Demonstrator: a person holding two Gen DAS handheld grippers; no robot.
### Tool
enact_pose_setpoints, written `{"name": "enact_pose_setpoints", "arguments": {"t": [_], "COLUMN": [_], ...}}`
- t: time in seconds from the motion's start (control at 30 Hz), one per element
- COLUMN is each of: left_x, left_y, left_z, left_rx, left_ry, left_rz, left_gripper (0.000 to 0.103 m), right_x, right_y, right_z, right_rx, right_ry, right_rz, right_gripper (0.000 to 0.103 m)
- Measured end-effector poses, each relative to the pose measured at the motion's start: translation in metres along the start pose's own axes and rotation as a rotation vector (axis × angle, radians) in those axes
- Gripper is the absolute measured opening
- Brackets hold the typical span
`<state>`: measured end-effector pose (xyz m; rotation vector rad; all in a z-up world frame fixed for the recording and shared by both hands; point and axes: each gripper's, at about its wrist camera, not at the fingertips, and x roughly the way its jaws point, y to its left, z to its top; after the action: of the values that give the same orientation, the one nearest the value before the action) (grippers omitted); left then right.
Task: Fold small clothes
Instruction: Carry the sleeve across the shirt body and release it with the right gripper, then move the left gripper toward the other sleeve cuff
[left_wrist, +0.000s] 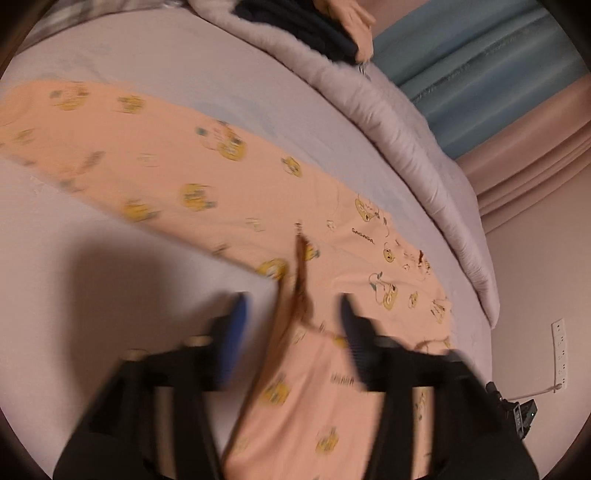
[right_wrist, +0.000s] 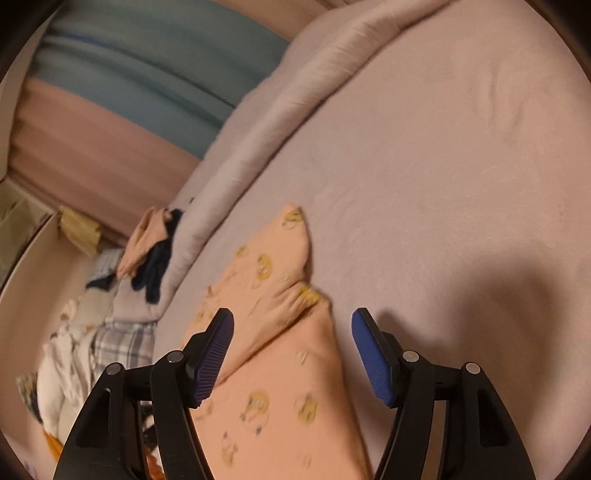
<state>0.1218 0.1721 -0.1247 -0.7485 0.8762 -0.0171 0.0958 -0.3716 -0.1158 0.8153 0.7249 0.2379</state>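
Peach garment (left_wrist: 229, 184) with yellow cartoon prints, spread flat across pale lilac bedsheet (left_wrist: 147, 66). Left gripper (left_wrist: 291, 306) released, jaws apart, blurred, above the garment's near end, a brown-trimmed edge between the pads but not pinched. Right gripper (right_wrist: 291, 321) likewise spread wide, nothing clamped, over a folded corner of the same cloth (right_wrist: 280, 354). Bare sheet (right_wrist: 443, 184) right of the right gripper. Rolled duvet (left_wrist: 406, 129) along the far edge, dark clothes (left_wrist: 303, 26) heaped on it. Wall socket (left_wrist: 559, 350) beyond the bed's corner. Clothes pile (right_wrist: 85, 339) off the bed's left side.
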Motion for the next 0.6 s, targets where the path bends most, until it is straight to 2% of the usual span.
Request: {"name": "enact_pose_setpoints", "arguments": {"t": [0.07,0.23,0.27,0.3,0.43,0.53,0.6], "left_x": [-0.021,-0.054,-0.059,-0.066,-0.09,-0.103,-0.112], "left_y": [0.011,0.025,0.026,0.025,0.012,0.008,0.003], "left_z": [-0.011,-0.045,-0.05,-0.057,-0.076,-0.083,-0.088], "left_rx": [-0.023,-0.045,-0.042,-0.032,0.027,0.061,0.09], "left_ry": [-0.015,0.033,0.037,0.038,0.024,0.017,-0.001], "left_rz": [0.002,0.037,0.038,0.047,0.045,0.041,0.039], "left_gripper": [0.069,0.07,0.073,0.077,0.082,0.093,0.097], "right_x": [-0.006,-0.008,-0.008,-0.007,-0.005,-0.004,-0.007], "right_y": [0.015,0.056,0.064,0.073,0.107,0.124,0.132], "right_z": [-0.012,-0.041,-0.048,-0.053,-0.075,-0.089,-0.101], "right_rx": [-0.056,-0.21,-0.241,-0.276,-0.39,-0.431,-0.469], "right_ry": [0.022,0.094,0.104,0.117,0.173,0.21,0.229], "right_rz": [0.002,0.035,0.041,0.047,0.085,0.109,0.118], "right_gripper": [0.067,0.067,0.067,0.067,0.067,0.068,0.074]}}
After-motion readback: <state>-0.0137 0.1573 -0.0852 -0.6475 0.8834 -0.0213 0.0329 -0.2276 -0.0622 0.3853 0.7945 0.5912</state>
